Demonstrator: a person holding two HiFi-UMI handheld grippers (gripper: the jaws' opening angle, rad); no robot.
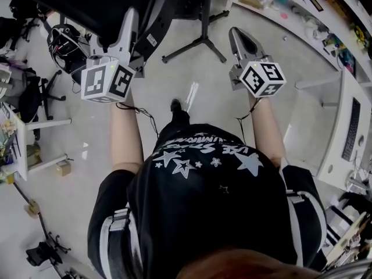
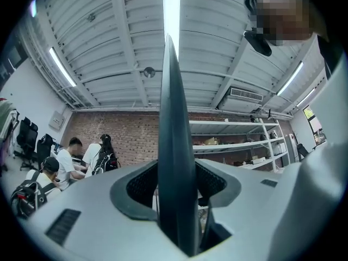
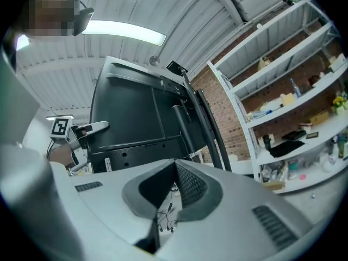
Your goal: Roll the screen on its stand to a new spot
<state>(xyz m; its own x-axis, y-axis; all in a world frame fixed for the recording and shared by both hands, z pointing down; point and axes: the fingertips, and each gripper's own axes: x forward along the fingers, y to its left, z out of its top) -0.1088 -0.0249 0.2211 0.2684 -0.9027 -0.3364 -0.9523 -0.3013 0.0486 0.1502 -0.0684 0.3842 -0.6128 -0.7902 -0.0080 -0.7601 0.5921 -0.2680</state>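
The left tool (image 1: 131, 22) is pinching the screen (image 2: 174, 145) edge, the right tool (image 3: 175, 165) is hovering pressed together and empty; rolling is seemingly proceeding, with parking pending.

The left forearm (image 1: 125, 135) and right forearm (image 1: 266, 127) both reach forward. The left gripper (image 1: 131, 17) tilts slightly upward, its fingers clamped on the thin edge of the screen (image 2: 175, 145). The right gripper (image 1: 239, 37) points level, fingers together and empty.
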